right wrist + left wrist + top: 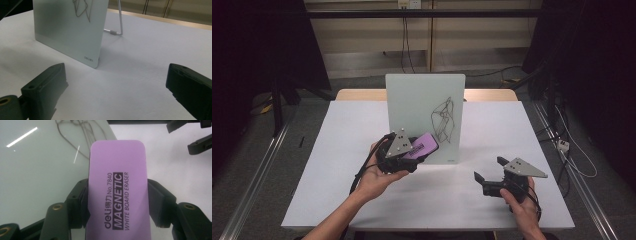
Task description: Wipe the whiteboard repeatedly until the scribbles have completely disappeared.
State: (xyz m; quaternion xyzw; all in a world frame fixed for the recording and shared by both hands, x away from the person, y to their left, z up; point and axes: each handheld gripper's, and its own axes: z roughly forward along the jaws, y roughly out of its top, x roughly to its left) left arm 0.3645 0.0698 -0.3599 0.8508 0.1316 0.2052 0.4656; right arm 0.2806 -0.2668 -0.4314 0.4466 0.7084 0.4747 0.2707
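A pale glass whiteboard stands upright on the table, with a black scribble on its right half. My left gripper is shut on a purple magnetic whiteboard eraser, held just in front of the board's lower left part. In the left gripper view the eraser sits clamped between both jaws, and the scribble lies up and to the left of it. My right gripper rests low on the table at the right, open and holding nothing. Its view shows the board ahead on the left.
The white table has free room at the front and on both sides. A wire stand props the board from behind. Cables hang and lie on the floor beyond the table's right edge.
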